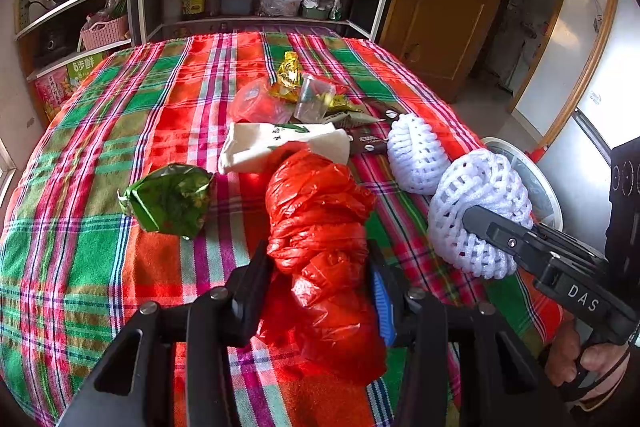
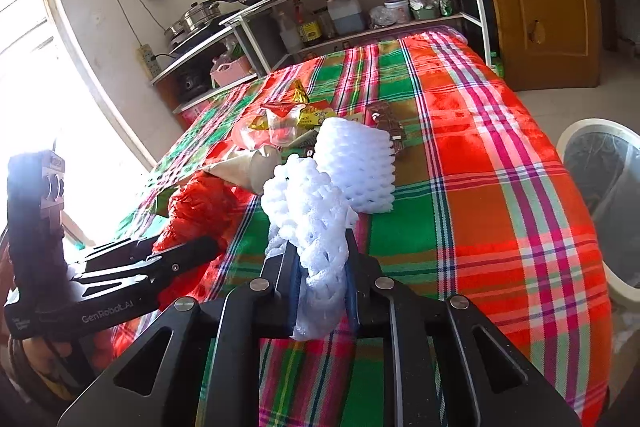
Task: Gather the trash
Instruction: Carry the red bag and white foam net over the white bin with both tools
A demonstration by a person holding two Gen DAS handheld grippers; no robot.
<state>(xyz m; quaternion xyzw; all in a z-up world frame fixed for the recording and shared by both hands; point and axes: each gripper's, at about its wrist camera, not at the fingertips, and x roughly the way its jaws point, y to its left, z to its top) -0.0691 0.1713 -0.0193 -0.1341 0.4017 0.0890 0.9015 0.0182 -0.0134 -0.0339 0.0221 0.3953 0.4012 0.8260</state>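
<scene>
Checked cloth covers the tabletop (image 1: 100, 227), where trash is heaped. A crumpled red plastic bag (image 1: 320, 219) is clamped by the left gripper (image 1: 320, 291), a white foam net (image 2: 308, 219) by the right gripper (image 2: 320, 287). Beside the tabletop, a lined white bin (image 2: 600, 195) is seen; its contents cannot be told.

table (image 1: 120, 115) — bag (image 1: 320, 227) left | foam net (image 1: 476, 203) right, bin (image 2: 600, 163) beyond
</scene>
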